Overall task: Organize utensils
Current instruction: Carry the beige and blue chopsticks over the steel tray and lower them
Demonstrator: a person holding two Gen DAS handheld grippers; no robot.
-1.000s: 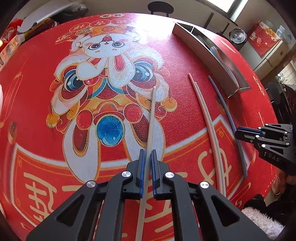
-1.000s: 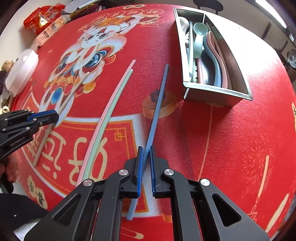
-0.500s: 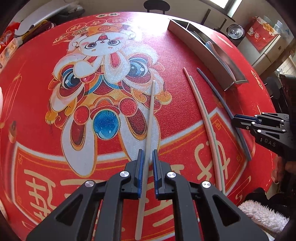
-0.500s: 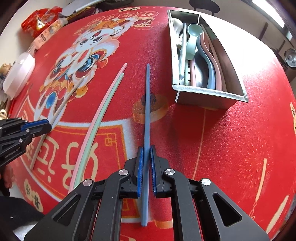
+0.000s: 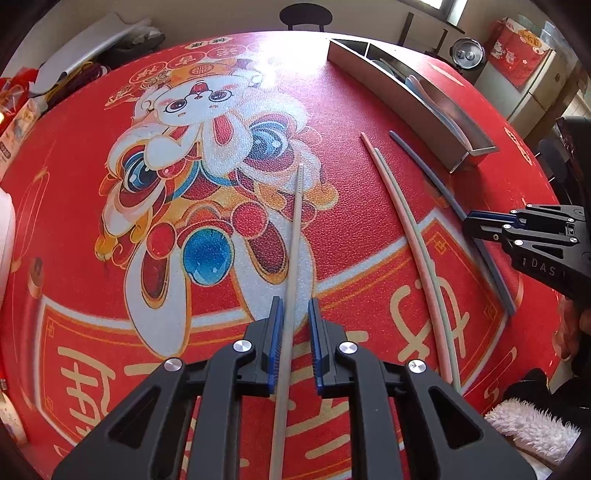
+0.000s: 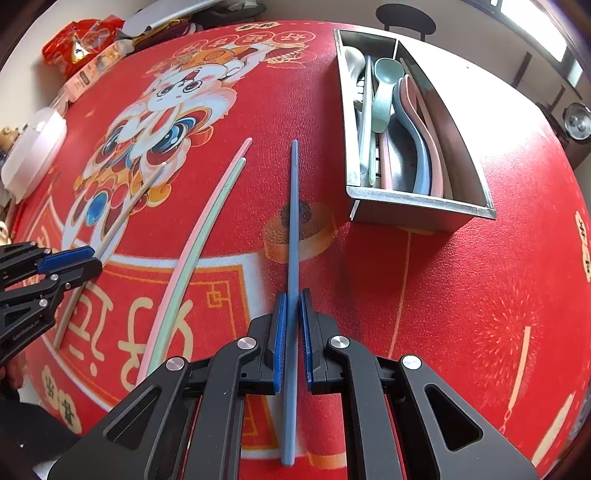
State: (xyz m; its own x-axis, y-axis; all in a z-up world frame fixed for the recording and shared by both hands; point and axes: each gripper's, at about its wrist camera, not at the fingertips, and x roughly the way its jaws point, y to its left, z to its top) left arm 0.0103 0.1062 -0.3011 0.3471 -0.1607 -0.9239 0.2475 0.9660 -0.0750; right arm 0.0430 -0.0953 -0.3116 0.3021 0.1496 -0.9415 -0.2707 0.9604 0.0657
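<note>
My left gripper (image 5: 295, 302) points down at the red printed table mat. Its jaws are opening, and a grey chopstick (image 5: 297, 221) lies between them, close to the left pad with a gap on the right. My right gripper (image 6: 293, 295) is shut on a blue chopstick (image 6: 293, 206), which runs straight ahead along the mat. A pink and a green chopstick (image 6: 210, 218) lie side by side between the two grippers. The metal utensil tray (image 6: 417, 201) at the far right holds spoons and other utensils. The left gripper (image 6: 74, 262) shows at the left edge of the right wrist view.
A white lidded container (image 6: 33, 147) and snack packets (image 6: 81, 40) sit off the mat's far left. A dark chair (image 5: 304, 16) stands beyond the table. A white fluffy cloth (image 5: 532, 424) lies by the near right edge.
The left jaws have spread off the grey chopstick. The blue chopstick in the right gripper has swung from slanted to straight ahead.
</note>
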